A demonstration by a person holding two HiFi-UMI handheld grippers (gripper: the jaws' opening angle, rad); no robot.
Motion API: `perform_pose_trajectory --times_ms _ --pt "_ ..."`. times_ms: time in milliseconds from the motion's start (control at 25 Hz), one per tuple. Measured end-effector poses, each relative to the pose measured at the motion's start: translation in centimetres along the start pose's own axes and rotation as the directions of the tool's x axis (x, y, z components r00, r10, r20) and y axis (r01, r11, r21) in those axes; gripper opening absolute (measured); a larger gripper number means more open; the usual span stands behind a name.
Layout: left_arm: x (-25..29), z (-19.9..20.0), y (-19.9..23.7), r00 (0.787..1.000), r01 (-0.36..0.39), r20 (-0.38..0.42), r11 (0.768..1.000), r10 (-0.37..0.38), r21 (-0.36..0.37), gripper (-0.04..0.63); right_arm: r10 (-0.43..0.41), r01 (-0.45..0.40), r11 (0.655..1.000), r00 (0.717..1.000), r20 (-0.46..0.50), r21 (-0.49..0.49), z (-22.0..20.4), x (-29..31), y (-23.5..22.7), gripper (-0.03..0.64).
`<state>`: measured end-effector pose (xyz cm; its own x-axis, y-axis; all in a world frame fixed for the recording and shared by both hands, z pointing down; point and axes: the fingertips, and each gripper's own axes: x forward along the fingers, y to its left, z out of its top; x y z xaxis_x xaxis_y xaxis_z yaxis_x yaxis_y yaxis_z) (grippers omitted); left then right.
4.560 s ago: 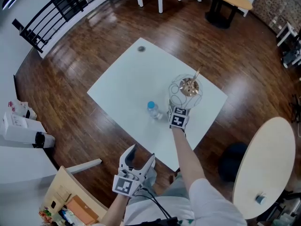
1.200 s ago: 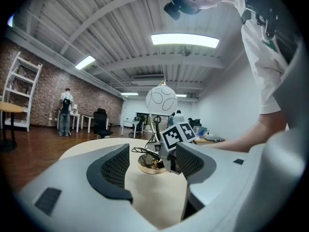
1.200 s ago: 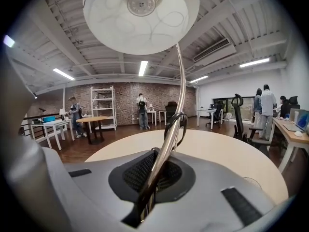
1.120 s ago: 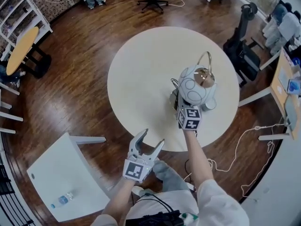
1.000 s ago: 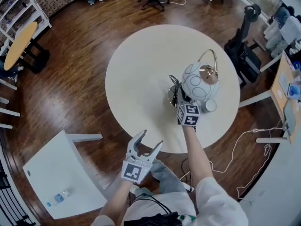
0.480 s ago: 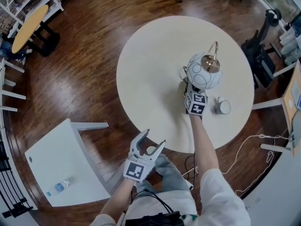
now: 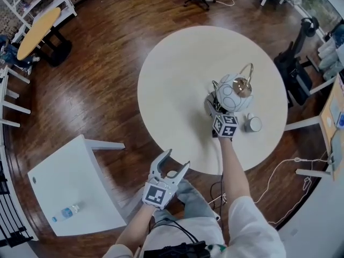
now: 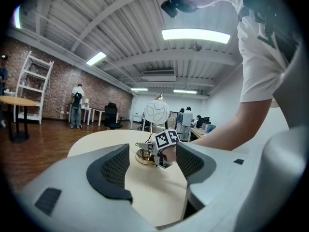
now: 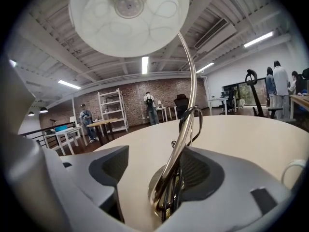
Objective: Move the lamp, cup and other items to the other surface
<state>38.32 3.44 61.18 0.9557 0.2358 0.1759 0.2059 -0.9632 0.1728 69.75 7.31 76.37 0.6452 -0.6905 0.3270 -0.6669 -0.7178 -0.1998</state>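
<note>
- The lamp (image 7: pixel 233 92) is seen standing upright on the round table (image 7: pixel 177 79), with its gold base flat on the top.
- The right gripper (image 9: pixel 152 168) is held low at the foot of the lamp. Its jaws have just been opening and are now spread apart.
- The lamp's thin gold stem is found between those jaws, close by the one on the right of the right gripper view. It is not pinched. Whether it touches that jaw cannot be told.
- The cup (image 7: pixel 252 124) is set on the same table, just beside the lamp and the right gripper.
- The left gripper (image 8: pixel 152 164) is held off the near edge of the table, over the wood floor. Its jaws are spread wide and nothing is held between them.
- A water bottle (image 7: pixel 64 214) is seen lying on the white square table (image 7: pixel 80 171), well apart from the round one.
</note>
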Motion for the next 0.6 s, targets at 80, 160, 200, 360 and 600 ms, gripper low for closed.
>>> perform_pose_trajectory --times_ms 80,160,200,360,600 --pt "-0.6 0.5 -0.4 1.000 0.004 0.010 1.000 -0.004 0.014 0.296 -0.029 0.029 0.999 1.000 0.007 0.035 -0.2 -1.7 -0.1 0.405" --pt "-1.4 0.8 -0.9 1.000 0.008 0.014 1.000 -0.008 0.023 0.296 -0.052 0.049 0.996 0.998 0.038 0.079 0.2 -4.3 0.1 0.405" --pt "-1.9 0.9 -1.0 1.000 0.006 0.016 1.000 -0.007 0.024 0.296 -0.053 0.048 0.996 0.997 0.054 0.081 0.5 -5.7 0.5 0.405" --pt "-4.2 2.2 -1.2 0.999 -0.010 0.036 0.999 0.009 0.031 0.296 -0.062 0.059 0.998 0.994 0.091 0.037 1.7 -11.6 2.2 0.405" --pt "-8.3 4.6 -1.7 0.995 -0.033 0.096 0.999 0.029 0.037 0.296 0.019 -0.016 1.000 0.986 0.165 -0.021 4.9 -19.6 7.8 0.405"
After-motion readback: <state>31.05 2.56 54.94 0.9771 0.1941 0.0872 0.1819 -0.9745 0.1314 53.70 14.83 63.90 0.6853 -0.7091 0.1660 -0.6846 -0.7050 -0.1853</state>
